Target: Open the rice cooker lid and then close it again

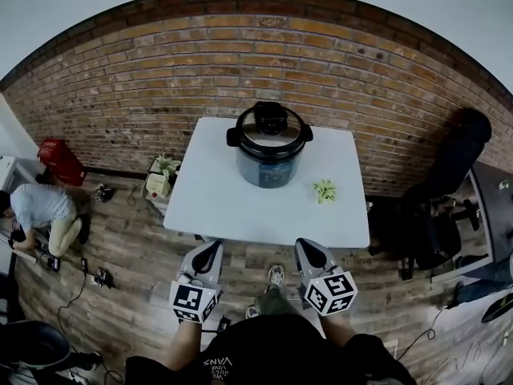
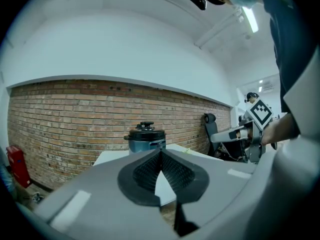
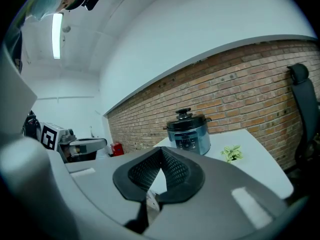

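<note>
A blue-grey rice cooker [image 1: 269, 155] with a black lid and knob stands at the far middle of the white table [image 1: 216, 207]; its lid is down. It also shows in the left gripper view as the rice cooker [image 2: 146, 139] and in the right gripper view as the rice cooker [image 3: 188, 133]. My left gripper [image 1: 212, 252] and right gripper [image 1: 307, 249] hover side by side just short of the table's near edge, well away from the cooker. Both are shut with nothing between the pads: the left gripper [image 2: 160, 152] and the right gripper [image 3: 161, 151] show their tips meeting.
A small green plant sprig [image 1: 325, 190] lies on the table right of the cooker. A brick wall [image 1: 160, 87] runs behind. A black office chair [image 1: 449, 183] stands at the right. A person [image 1: 36, 211] crouches on the wooden floor at far left, near a red case [image 1: 61, 161].
</note>
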`<state>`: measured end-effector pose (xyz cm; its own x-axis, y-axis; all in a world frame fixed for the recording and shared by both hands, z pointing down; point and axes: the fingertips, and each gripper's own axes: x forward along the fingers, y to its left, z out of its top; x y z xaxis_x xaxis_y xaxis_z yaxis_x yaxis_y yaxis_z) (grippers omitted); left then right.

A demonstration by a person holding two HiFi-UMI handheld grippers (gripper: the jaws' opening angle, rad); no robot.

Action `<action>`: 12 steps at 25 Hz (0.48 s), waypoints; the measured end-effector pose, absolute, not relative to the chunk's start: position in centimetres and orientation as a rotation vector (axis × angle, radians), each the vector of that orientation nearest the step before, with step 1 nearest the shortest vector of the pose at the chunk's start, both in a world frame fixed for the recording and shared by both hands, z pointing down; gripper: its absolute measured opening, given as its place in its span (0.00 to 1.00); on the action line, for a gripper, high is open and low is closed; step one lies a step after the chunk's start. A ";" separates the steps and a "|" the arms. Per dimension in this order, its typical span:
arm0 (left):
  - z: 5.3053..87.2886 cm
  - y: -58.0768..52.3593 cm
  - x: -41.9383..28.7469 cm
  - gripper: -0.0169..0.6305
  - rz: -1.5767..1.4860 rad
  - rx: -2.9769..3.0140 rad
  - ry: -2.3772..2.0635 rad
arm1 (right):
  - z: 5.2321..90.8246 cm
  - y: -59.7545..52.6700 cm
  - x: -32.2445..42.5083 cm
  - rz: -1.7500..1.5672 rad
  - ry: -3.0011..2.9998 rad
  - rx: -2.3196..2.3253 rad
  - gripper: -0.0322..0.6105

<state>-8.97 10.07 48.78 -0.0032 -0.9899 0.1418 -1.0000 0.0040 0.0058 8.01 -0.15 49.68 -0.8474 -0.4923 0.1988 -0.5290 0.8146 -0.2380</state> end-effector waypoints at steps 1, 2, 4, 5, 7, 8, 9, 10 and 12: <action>48.7 10.1 -9.0 0.03 0.146 2.142 -2.149 | 49.7 -0.1 7.9 0.430 -2.869 0.810 0.06; 48.7 10.2 -9.0 0.03 0.146 2.145 -2.149 | 49.6 -0.1 7.8 0.427 -2.869 0.809 0.06; 48.7 10.3 -9.0 0.03 0.145 2.148 -2.148 | 49.6 0.0 7.7 0.425 -2.868 0.809 0.06; 48.8 10.3 -9.1 0.03 0.146 2.148 -2.145 | 49.6 0.0 7.6 0.424 -2.867 0.808 0.06; 48.9 10.4 -9.2 0.03 0.142 2.148 -2.140 | 49.6 0.0 7.4 0.424 -2.867 0.806 0.06; 48.9 10.5 -9.2 0.03 0.137 2.148 -2.140 | 49.6 0.0 7.3 0.423 -2.867 0.805 0.06; 48.9 10.5 -9.3 0.03 0.131 2.148 -2.141 | 49.6 0.1 7.2 0.422 -2.868 0.803 0.06; 49.0 10.6 -9.4 0.03 0.126 2.147 -2.143 | 49.6 0.1 7.1 0.420 -2.869 0.801 0.06; 49.0 10.7 -9.5 0.03 0.122 2.146 -2.145 | 49.5 0.2 6.9 0.416 -2.873 0.798 0.06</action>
